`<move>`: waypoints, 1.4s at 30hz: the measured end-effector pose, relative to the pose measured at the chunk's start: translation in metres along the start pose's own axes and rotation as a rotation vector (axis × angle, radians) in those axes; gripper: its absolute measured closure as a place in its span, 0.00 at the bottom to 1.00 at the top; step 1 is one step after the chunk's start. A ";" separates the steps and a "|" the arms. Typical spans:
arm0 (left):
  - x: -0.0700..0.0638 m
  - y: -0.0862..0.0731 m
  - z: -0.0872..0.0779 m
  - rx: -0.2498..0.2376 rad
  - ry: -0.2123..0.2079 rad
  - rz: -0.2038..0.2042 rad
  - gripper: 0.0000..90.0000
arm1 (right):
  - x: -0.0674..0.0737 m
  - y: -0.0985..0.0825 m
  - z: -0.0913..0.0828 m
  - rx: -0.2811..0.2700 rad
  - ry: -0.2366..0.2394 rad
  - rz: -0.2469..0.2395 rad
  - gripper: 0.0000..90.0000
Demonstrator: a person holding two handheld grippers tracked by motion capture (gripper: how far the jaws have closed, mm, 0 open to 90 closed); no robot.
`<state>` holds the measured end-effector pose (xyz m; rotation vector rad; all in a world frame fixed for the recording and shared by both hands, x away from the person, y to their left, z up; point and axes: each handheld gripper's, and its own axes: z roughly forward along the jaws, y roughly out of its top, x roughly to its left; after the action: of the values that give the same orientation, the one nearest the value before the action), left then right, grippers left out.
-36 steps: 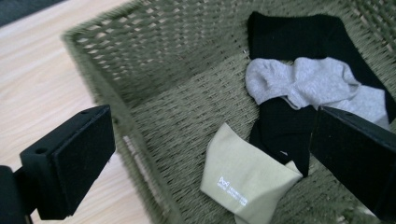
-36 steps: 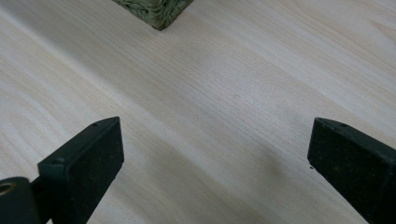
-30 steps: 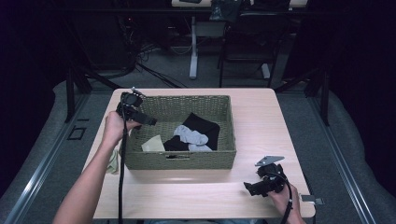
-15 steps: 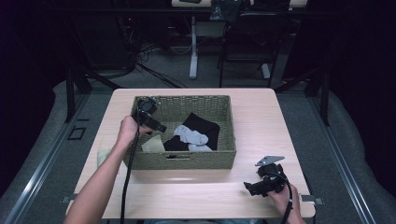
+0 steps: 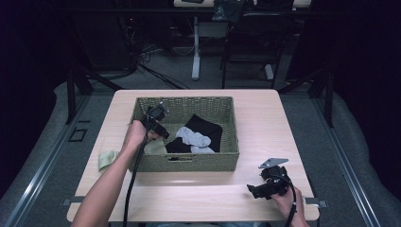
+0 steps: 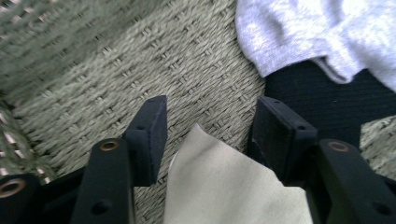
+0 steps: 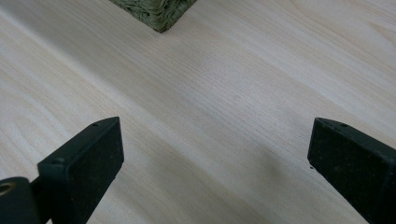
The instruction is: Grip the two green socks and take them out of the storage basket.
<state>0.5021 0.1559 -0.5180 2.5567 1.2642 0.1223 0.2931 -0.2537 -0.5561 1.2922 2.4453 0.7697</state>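
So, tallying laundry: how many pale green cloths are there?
2: one pale green cloth inside the basket between the left gripper jaws, another on the table left of it. More may be hidden.

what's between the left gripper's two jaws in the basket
In the left gripper view, a corner of pale green cloth lies between the left gripper jaws on the basket floor.

A grey sock (image 5: 193, 137) lies on a black cloth (image 5: 208, 130); another pale cloth (image 5: 108, 159), perhaps folded, lies left of both.
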 end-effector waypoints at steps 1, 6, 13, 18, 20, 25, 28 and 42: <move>0.000 0.000 0.001 0.005 0.002 -0.002 0.53 | 0.000 0.000 0.000 0.000 0.000 0.000 0.03; 0.001 -0.001 0.010 0.050 0.017 -0.009 0.64 | 0.000 0.000 0.000 0.000 0.001 0.002 0.03; 0.001 -0.002 0.011 0.080 0.036 0.008 0.95 | -0.001 0.000 -0.001 -0.002 0.000 -0.002 0.03; 0.000 -0.006 -0.011 0.017 0.019 0.011 0.96 | -0.001 0.000 -0.001 -0.001 0.002 0.002 0.03; 0.000 -0.007 -0.020 -0.008 0.007 0.013 0.96 | -0.001 0.000 -0.001 -0.001 0.000 -0.001 0.03; -0.005 -0.008 -0.052 -0.079 -0.003 0.038 0.96 | 0.000 0.000 0.000 0.003 0.003 -0.002 0.03; -0.010 -0.006 -0.069 -0.107 0.002 0.058 0.96 | 0.000 0.000 0.000 0.003 0.000 0.001 0.03; -0.027 0.003 -0.128 -0.195 0.038 0.121 0.96 | 0.000 0.000 0.000 0.003 -0.003 0.002 0.03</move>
<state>0.4621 0.1610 -0.3935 2.4710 1.0537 0.3050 0.2932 -0.2533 -0.5562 1.2957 2.4444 0.7642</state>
